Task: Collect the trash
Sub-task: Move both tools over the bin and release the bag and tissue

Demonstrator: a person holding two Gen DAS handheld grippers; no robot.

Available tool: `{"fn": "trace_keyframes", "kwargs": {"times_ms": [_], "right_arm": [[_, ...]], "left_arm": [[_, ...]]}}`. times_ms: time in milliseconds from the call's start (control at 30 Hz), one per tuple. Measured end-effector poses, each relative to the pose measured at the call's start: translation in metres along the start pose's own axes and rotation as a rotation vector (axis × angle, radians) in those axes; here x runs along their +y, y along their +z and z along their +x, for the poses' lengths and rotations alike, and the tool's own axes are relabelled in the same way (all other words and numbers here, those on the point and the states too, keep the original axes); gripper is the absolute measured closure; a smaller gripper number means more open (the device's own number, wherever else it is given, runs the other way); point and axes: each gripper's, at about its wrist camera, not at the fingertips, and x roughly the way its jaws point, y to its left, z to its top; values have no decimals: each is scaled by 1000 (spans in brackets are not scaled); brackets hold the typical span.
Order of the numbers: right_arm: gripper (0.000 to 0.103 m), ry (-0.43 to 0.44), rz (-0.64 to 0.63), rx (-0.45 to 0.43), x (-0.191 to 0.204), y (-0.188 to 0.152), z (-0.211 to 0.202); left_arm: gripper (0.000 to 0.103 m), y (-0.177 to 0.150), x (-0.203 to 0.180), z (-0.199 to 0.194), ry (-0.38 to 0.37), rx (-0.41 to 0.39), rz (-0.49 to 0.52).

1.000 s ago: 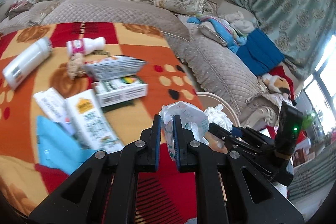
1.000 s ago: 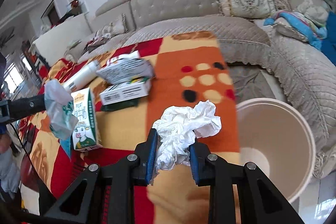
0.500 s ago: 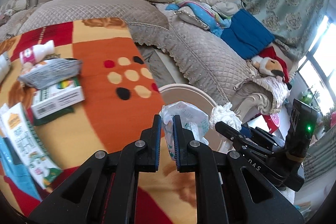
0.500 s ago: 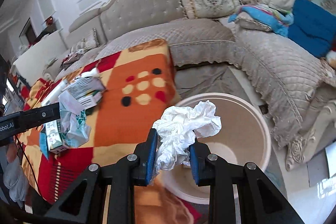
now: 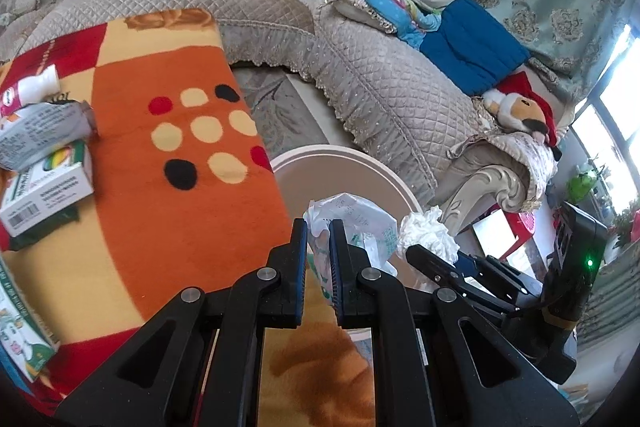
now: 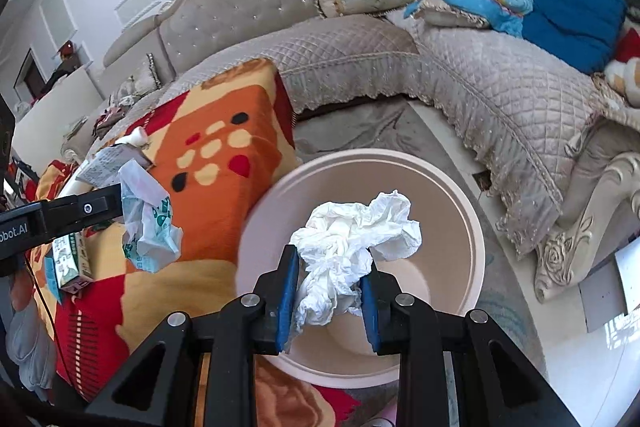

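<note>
My left gripper [image 5: 318, 227] is shut on a crumpled white-and-green plastic wrapper [image 5: 352, 223], held over the table's right edge beside the bin; the wrapper also shows in the right wrist view [image 6: 150, 223]. My right gripper [image 6: 330, 267] is shut on a wad of white tissue [image 6: 352, 239], held directly above the open mouth of the round cream trash bin [image 6: 476, 227]. The bin's rim [image 5: 340, 153] stands on the floor beside the table. The tissue [image 5: 428, 233] shows past the wrapper in the left wrist view.
The table has an orange, red and yellow blanket [image 5: 168, 211]. On it lie a white medicine box [image 5: 44, 187], a grey pouch [image 5: 40, 129], a small white bottle [image 5: 30, 91] and a milk carton [image 6: 72, 259]. A beige quilted sofa [image 5: 380, 79] wraps around behind.
Both grippers moved right, off the table toward the bin. The tissue now hangs over the bin's opening, and the wrapper is nearer the bin's rim. Both grips are unchanged.
</note>
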Motion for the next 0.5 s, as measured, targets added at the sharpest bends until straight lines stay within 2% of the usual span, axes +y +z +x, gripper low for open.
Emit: {"fn": "trace_keyframes", "kwargs": {"times_ms": [267, 367, 500], "right_arm": [[76, -20, 5, 28, -7, -1, 14], [64, -36, 15, 34, -11, 0, 19], [58, -49, 23, 38, -13, 0, 21]], "left_arm": [[95, 1, -4, 22, 1, 21, -13], [95, 1, -4, 24, -1, 19, -15], [93, 1, -3, 24, -2, 8, -17]]}}
